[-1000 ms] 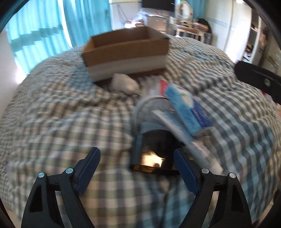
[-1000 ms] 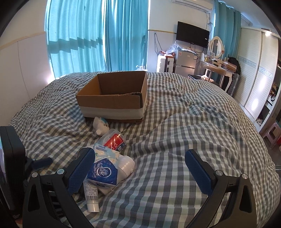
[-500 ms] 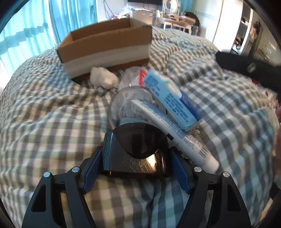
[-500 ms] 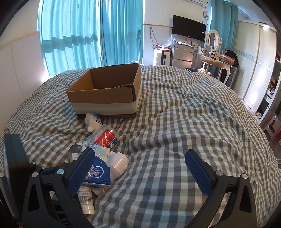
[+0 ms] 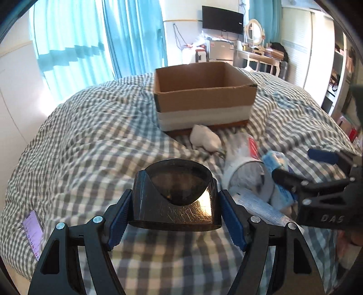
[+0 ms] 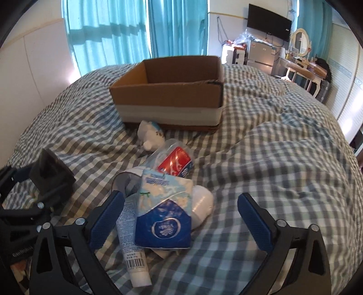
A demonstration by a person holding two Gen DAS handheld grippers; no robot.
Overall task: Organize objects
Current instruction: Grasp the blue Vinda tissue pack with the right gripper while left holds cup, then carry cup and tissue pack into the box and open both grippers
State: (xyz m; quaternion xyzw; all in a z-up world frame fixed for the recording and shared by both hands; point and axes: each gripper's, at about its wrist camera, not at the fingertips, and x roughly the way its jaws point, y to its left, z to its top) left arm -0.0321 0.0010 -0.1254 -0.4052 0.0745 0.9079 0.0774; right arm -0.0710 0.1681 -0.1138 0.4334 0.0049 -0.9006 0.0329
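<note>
My left gripper (image 5: 175, 217) is shut on a black plastic holder (image 5: 177, 195) and holds it above the checked bed; it also shows in the right wrist view (image 6: 52, 179). An open cardboard box (image 5: 204, 99) stands further back on the bed (image 6: 272, 158). My right gripper (image 6: 179, 217) is open over a pile: a blue tissue pack (image 6: 165, 213), a white tube (image 6: 132, 245), a white roll (image 6: 200, 206), a red-labelled bag (image 6: 175, 161) and a small white plush toy (image 6: 150, 135). The right gripper (image 5: 322, 177) shows at the right of the left wrist view.
A phone (image 5: 34, 229) lies at the bed's left edge. Blue curtains (image 6: 109, 31) hang behind the bed. A TV (image 6: 268, 21), a fridge and a dressing table (image 6: 301, 68) stand at the back right.
My left gripper closed on the black holder and lifted it off the bed, tilting toward the box. My right gripper moved in low over the pile, still open.
</note>
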